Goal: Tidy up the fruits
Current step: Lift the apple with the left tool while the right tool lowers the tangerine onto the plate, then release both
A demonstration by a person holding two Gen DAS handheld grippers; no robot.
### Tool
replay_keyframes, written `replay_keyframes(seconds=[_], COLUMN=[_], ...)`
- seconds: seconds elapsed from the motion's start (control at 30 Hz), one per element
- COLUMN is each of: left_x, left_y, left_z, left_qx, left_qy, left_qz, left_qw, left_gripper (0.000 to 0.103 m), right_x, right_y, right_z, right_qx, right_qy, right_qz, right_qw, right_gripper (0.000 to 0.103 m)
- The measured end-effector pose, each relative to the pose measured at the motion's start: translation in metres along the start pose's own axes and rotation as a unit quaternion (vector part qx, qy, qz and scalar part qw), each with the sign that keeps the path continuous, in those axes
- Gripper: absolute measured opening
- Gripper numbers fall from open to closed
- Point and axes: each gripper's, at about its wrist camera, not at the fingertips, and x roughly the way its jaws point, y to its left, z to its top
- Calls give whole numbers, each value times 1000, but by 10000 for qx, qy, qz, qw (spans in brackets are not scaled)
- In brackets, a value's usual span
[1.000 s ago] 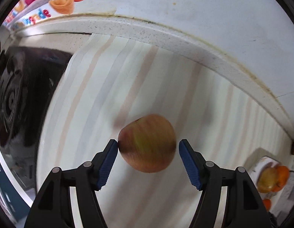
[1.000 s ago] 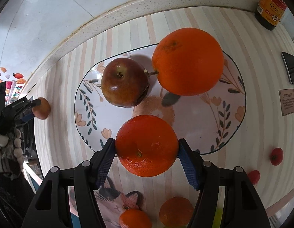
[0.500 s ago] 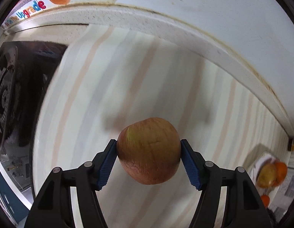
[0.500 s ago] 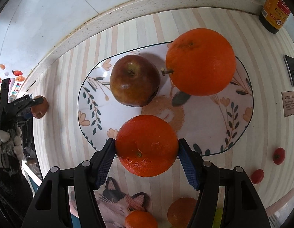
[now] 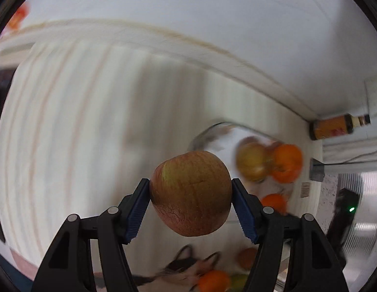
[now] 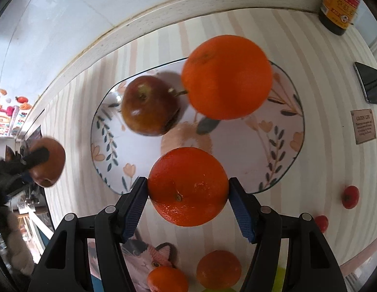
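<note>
My left gripper [image 5: 191, 204] is shut on a reddish-green apple [image 5: 191, 193] and holds it in the air above the striped tablecloth. To its right, blurred, lies the flowered plate [image 5: 212, 133]. In the right wrist view my right gripper [image 6: 188, 199] is shut on an orange [image 6: 188, 186], which hangs over the near rim of the plate [image 6: 98, 126]. A dark red apple [image 6: 149, 105] and a large orange [image 6: 227, 76] rest on the plate. The left gripper's apple [image 6: 51, 163] shows at the far left, off the plate.
A sauce bottle [image 6: 339, 2] stands at the back right by the wall ledge. A phone [image 6: 370, 85] and a small card [image 6: 363, 126] lie on the right. Two small red fruits [image 6: 350, 197] sit right of the plate. Two tangerines [image 6: 219, 270] lie near a cat mat [image 6: 144, 258].
The left gripper's pads closed on the apple, and it then rose and swung right toward the plate. The right gripper kept its orange and hardly moved.
</note>
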Motion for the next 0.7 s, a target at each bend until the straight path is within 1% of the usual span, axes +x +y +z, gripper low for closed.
replay_keyframes(seconds=[0.03,0.13,0.23,0.3,0.37,0.47,0.53,0.7], left_x=[4,28,51,60,75,84,86,94], left_y=[-8,-37,-51,-51,-58,-54,-56,-66], left_z=[9,31,40,44,44,45,45,44], left_qx=[134,495,765,886,925,885,909,1070], left_qy=[-10,145,232,279,370,492,467,520], left_qz=[53,288,664,846,957,1037,1036,1242], left_qw=[9999,9983,9946,9921,9904,9894,9894,9851], left_gripper=[64,64,64,64,64,65,65,65], right_x=[1,6,12,15,18,20,22,22], right_y=[-3,-5,-6,-7,-6,-9,-10,-10], right_z=[1,7,12,15,15,19,21,25], right_qx=[20,4,-36,-47,-41,-48,-66,-162], right_qy=[-14,-30,1,23,38,72,93,97], right_qz=[3,-70,-131,-166,-175,-163,-157,-166], right_qw=[10000,10000,9999,9998,9998,9998,9998,9997], right_gripper=[69,69,69,69,69,69,69,70])
